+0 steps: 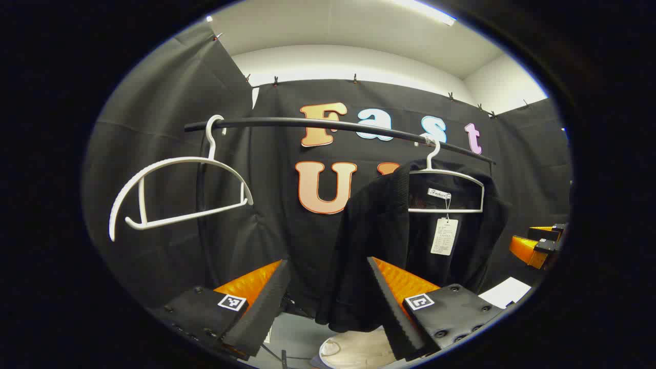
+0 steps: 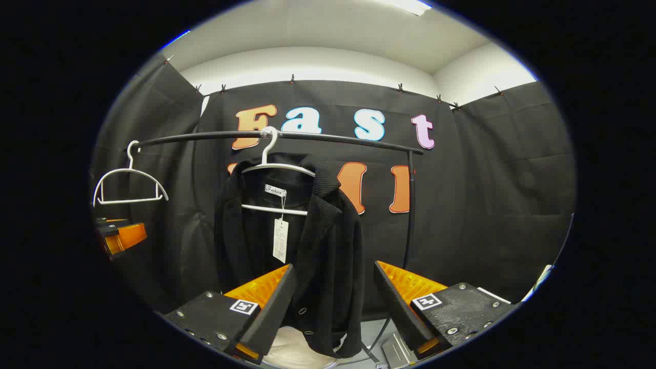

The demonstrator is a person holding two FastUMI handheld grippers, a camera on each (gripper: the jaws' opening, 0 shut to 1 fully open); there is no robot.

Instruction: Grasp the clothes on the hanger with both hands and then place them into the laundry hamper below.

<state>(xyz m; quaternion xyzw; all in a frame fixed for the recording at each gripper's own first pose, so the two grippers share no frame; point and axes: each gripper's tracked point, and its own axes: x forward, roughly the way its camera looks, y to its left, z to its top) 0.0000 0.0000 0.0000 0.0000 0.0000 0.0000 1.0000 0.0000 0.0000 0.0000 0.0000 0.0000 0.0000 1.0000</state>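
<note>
Nothing grasped yet: the whole task is ahead of me.

Lower centre of the right gripper view, my right gripper stands wide apart and empty; my left gripper likewise. The black ribbed-collar jacket, soft and tagged, hangs centre-frame on a thin white hanger from the black rail. The pale laundry hamper sits at bottom centre, beneath the hem. A bare white hanger hangs at left.

I see the black jacket hanging open-fronted on a white hanger hooked over the black rail, a white paper tag dangling at its collar. Below its hem sits the pale laundry hamper, partly hidden.
</note>
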